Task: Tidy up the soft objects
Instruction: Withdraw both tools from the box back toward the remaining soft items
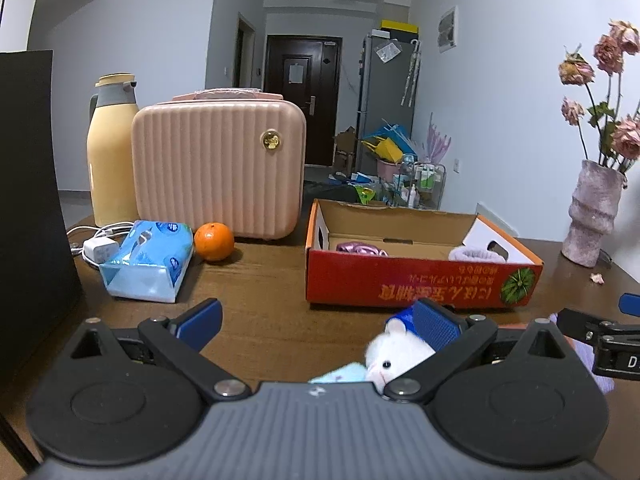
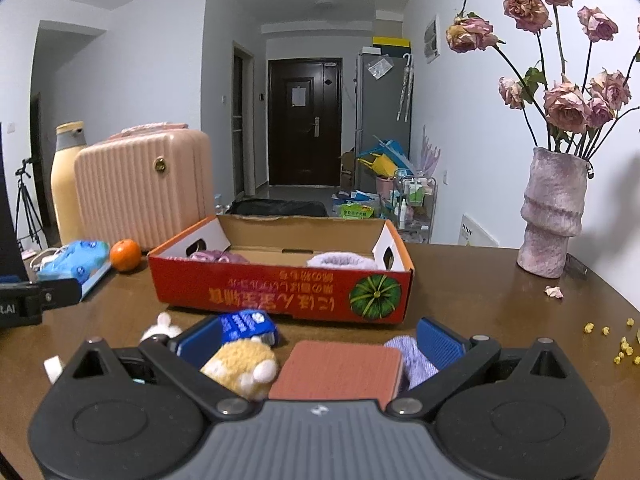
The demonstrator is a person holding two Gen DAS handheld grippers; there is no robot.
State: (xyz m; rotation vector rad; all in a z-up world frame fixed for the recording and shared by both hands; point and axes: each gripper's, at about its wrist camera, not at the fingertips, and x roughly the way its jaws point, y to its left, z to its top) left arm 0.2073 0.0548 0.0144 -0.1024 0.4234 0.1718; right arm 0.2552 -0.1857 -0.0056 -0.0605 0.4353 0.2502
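- You are holding the left gripper (image 1: 320, 320) low over the brown counter (image 1: 260, 280), jaws spread wide, gripping nothing.
- A white plush animal (image 1: 394, 354) is lying just inside its right finger (image 1: 434, 326), close against the pad; cannot tell if they are touching. A pale blue soft piece (image 1: 340, 374) is peeking out beside the plush.
- You are holding the right gripper (image 2: 320, 338) likewise wide open and empty, over the near soft items.
- Between its fingers a reddish-brown flat block (image 2: 340, 368) is lying, with a yellow plush toy (image 2: 244, 362) to its left and a lilac knit cloth (image 2: 412, 360) to its right by the right finger.
- A blue printed packet (image 2: 248, 324) is sitting just ahead of the yellow plush, and a small white plush (image 2: 162, 330) is lying further left.
- The red cardboard box (image 2: 280, 292) is standing open further back, holding a purple shiny item (image 2: 218, 256) at its left end and a pale lilac fuzzy item (image 2: 340, 260) at its right.
- Left of the box: an orange (image 1: 214, 241), a blue tissue pack (image 1: 148, 260), a white charger (image 1: 99, 249), a pink case (image 1: 218, 164), a yellow flask (image 1: 110, 152).
- A vase of dried roses (image 2: 554, 212) is standing at far right.
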